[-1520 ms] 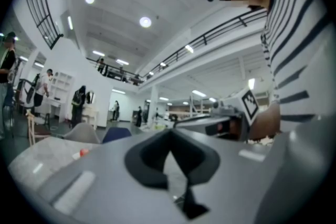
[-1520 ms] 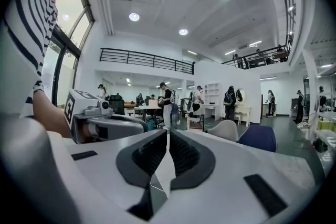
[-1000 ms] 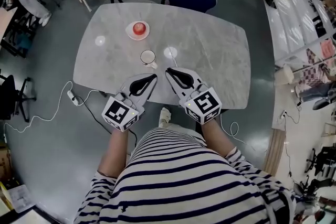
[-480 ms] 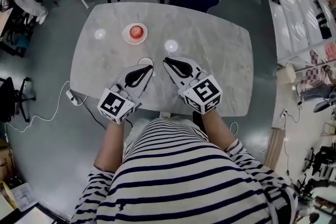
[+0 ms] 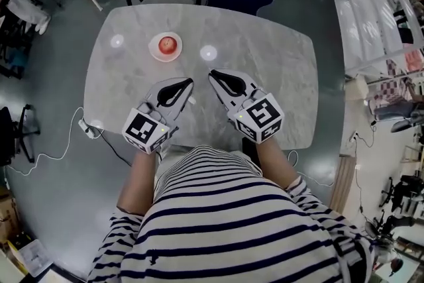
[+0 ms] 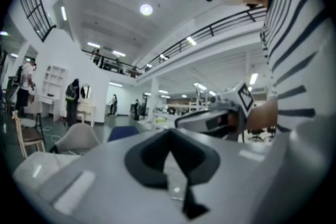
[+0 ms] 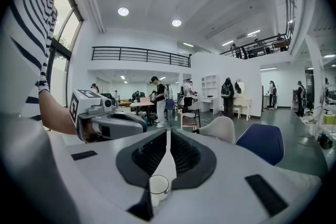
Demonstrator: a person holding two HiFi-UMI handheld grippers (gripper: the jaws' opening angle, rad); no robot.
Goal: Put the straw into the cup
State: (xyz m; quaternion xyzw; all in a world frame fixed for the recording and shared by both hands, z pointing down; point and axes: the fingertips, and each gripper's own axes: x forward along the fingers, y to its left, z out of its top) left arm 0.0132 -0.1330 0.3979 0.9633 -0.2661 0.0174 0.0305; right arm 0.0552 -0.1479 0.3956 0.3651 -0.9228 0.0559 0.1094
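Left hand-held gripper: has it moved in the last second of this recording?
Yes. The left hand-held gripper has moved forward over the table, closer to the plate.

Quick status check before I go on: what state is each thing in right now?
Left tool: shut, nothing held, over the table.
Right tool: shut, nothing held, over the table.
Cup: upright on the table, no straw in it.
Straw: not visible in any view.
Apple: sitting on the plate.
Plate: flat on the table, holding only the apple.
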